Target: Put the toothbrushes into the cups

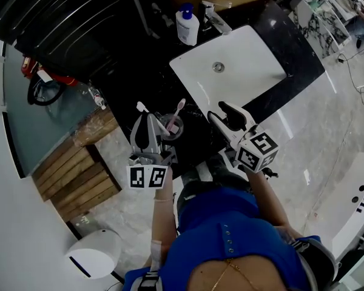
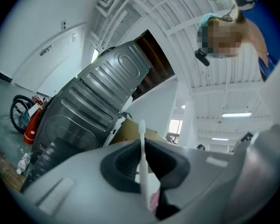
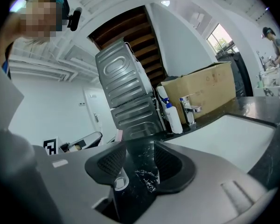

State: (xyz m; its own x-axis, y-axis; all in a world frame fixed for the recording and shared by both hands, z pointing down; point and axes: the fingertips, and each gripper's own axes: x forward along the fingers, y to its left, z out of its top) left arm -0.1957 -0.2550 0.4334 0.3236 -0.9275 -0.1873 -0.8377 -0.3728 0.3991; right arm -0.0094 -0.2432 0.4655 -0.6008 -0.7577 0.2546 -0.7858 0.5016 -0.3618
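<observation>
Left gripper (image 1: 147, 126) clamps white toothbrush (image 2: 142, 143), frame centre, beside cup (image 1: 170, 128). Right gripper (image 1: 217, 111): jaws apart, empty.

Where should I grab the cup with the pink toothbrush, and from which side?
Probably the cup by its side wall below the rim, from the sink side: the pink toothbrush sticks out of the top, and the left hand-held gripper with the white toothbrush crowds the other side.
</observation>
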